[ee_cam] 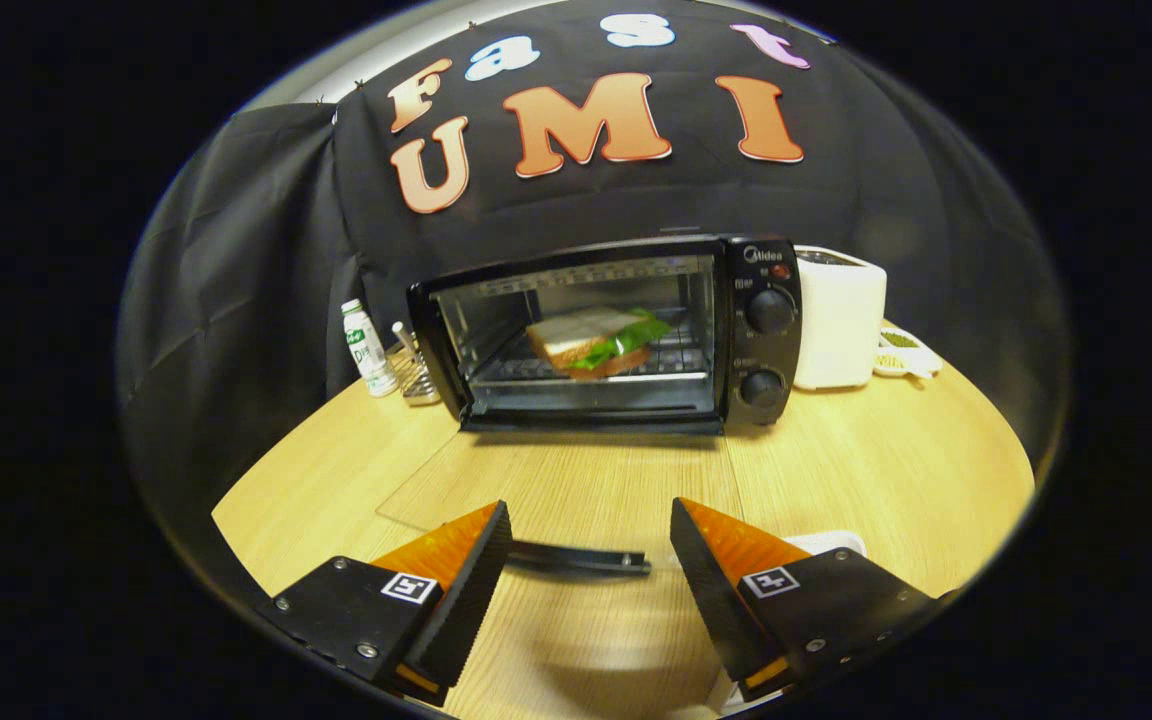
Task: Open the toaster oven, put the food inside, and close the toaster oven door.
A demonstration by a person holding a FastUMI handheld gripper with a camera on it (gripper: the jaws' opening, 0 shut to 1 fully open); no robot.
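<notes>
The toaster oven (606,335), a black box with a control panel and two round knobs on one side, is set on the wooden table (866,450) against the booth's wall. Its glass door (556,490) is dropped fully open and lies flat over the table, with the dark handle (576,558) seen between the gripper (591,545) fingers, which are spread apart. A sandwich (596,340) with green filling, somewhat blurred, is seen on the wire rack inside, apparently tilted.

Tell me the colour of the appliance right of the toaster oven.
White, clearest in the gripper view.
</notes>
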